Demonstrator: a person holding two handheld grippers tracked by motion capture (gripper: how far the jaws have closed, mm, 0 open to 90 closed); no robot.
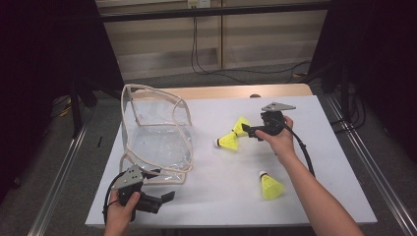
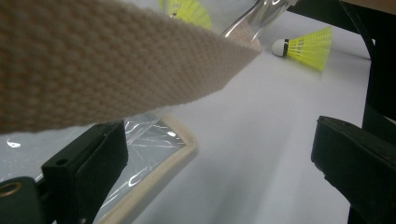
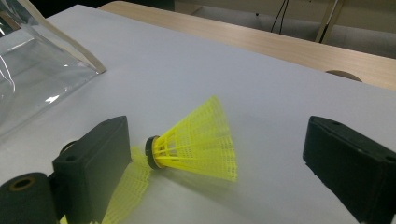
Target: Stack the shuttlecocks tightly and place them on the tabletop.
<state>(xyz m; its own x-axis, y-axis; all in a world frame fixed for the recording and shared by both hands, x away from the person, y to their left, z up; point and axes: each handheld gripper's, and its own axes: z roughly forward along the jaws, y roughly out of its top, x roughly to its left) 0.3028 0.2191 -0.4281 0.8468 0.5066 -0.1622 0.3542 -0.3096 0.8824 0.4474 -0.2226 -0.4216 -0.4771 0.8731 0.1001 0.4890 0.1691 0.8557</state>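
A clear plastic bag [image 1: 157, 140] with beige webbing trim stands open at the left of the white table. My left gripper [image 1: 164, 199] sits open at the bag's near corner. In the left gripper view its jaws [image 2: 219, 154] stand wide apart with a beige strap [image 2: 116, 65] hanging just above them and untouched. Two yellow shuttlecocks [image 1: 241, 125] [image 1: 228, 142] lie together mid-table. My right gripper [image 1: 247, 131] is open right beside them. In the right gripper view one shuttlecock [image 3: 201, 142] lies between the gripper's [image 3: 224, 158] open jaws, and another [image 3: 126, 186] is partly hidden behind the left jaw.
A third yellow shuttlecock [image 1: 270, 186] lies near the front right of the white sheet [image 1: 221, 196]. A wooden table edge [image 1: 221, 92] shows behind the sheet. Black cables trail from both grippers.
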